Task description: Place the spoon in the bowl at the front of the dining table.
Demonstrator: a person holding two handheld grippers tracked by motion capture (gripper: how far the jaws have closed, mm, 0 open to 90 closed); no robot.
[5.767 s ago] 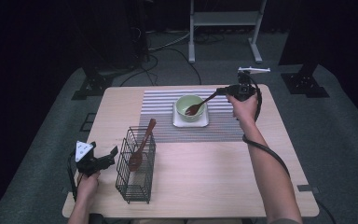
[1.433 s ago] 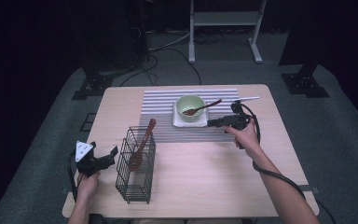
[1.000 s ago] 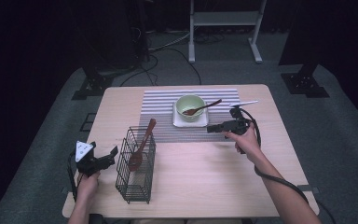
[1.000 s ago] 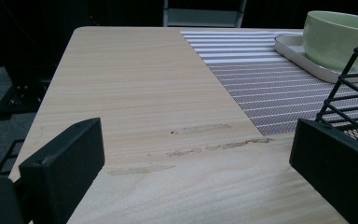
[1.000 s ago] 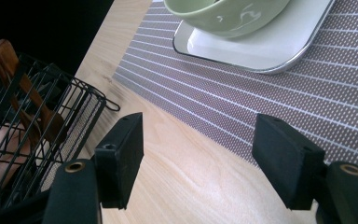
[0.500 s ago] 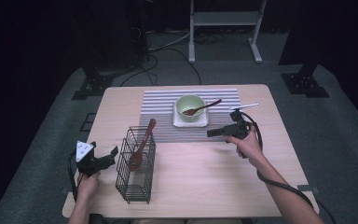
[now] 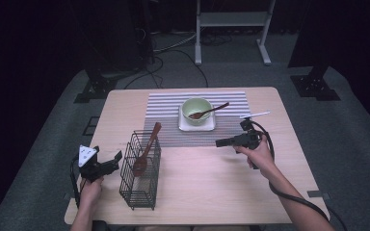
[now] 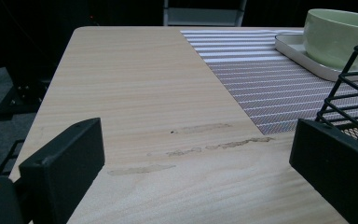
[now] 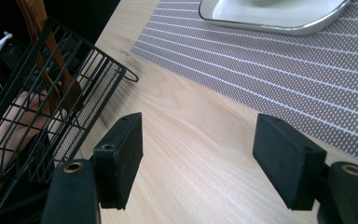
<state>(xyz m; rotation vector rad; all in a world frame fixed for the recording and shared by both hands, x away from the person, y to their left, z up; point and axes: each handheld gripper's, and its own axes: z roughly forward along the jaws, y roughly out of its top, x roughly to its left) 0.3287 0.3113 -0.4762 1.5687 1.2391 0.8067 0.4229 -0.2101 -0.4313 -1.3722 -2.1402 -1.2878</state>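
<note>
Brown wooden spoon (image 7: 209, 111) overhangs the pale green bowl (image 7: 196, 108); your empty, parted right gripper (image 7: 220, 143) could tip it.

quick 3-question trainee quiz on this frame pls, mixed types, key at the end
1. True or false: the right gripper is shut on a wooden spoon.
2. Where does the wooden spoon near the far side of the table lie? A) in the green bowl B) flat on the striped mat C) in the wire basket
3. Fill in: a second wooden spoon stands in the black wire ____.

Key: 1 false, its fingers stand apart over bare table with nothing between them. 2 A. 3 basket.
</note>
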